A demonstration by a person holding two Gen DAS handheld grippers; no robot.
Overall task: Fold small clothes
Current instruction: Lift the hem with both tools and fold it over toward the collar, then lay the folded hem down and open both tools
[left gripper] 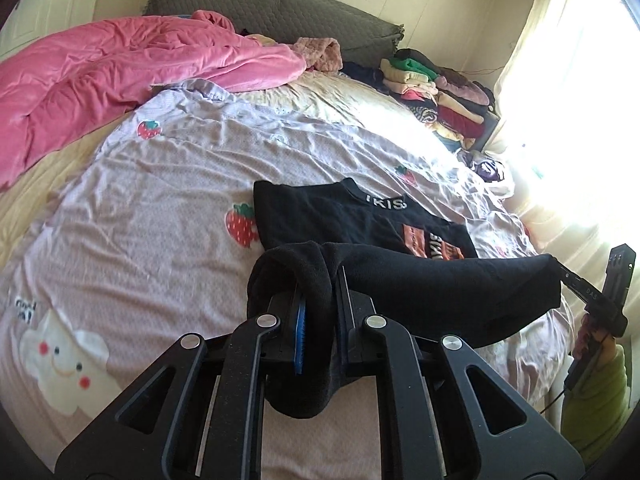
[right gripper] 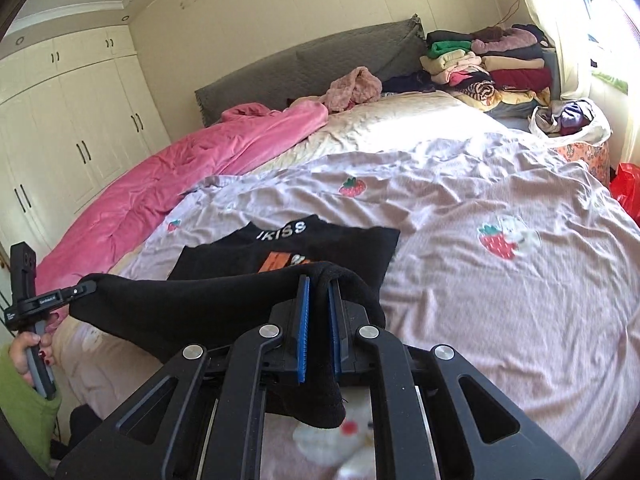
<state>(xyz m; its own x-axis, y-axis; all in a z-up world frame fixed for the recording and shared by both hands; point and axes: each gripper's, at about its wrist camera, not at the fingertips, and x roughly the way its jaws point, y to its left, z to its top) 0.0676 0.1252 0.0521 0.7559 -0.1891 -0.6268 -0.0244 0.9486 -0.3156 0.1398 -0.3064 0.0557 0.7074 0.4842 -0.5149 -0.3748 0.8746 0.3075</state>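
holding one end each, the left gripper [left gripper: 320, 280] and the right gripper [right gripper: 318, 284] are both pinched tight on a black top [left gripper: 440, 280]. its near edge hangs stretched between them, above the bed sheet [left gripper: 160, 208]. the rest lies flat on the sheet, with white letters [right gripper: 286, 229] at the neck.

Bed covered by lilac sheet [left gripper: 168, 184] with strawberry prints, wrinkled; pink quilt [left gripper: 100, 80] bunched along the bed's left edge, reaching toward the grey headboard [left gripper: 280, 12]. Stack of folded garments [right gripper: 492, 64] at the far right corner by the headboard; a crumpled pink knit item [right gripper: 352, 88] lies near the headboard's middle. White wardrobe [right gripper: 68, 120] beyond the left edge; red bag [right gripper: 628, 188] off the right edge.
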